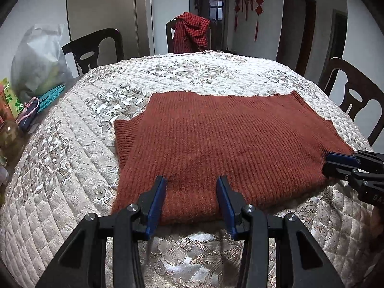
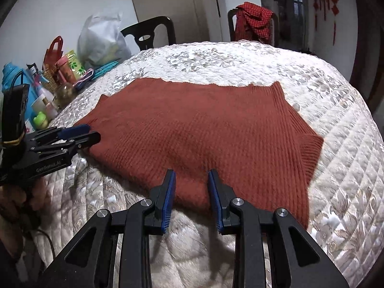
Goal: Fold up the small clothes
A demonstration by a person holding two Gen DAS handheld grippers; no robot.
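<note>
A rust-red knitted sweater (image 1: 216,139) lies flat on the quilted table cover (image 1: 72,156), its near part folded double. It also shows in the right wrist view (image 2: 204,129). My left gripper (image 1: 192,180) is open, its blue-padded fingers over the sweater's near edge with nothing between them. My right gripper (image 2: 190,174) is open too, over the near edge further right. The right gripper shows side-on in the left wrist view (image 1: 328,165), at the sweater's right corner. The left gripper shows in the right wrist view (image 2: 92,133), at the left corner.
Dark wooden chairs (image 1: 96,48) stand around the table; one holds a red checked cloth (image 1: 192,31). A plastic bag (image 1: 38,64), bottles and jars (image 2: 48,91) crowd the table's left side. A beige quilted cover (image 2: 336,144) spreads around the sweater.
</note>
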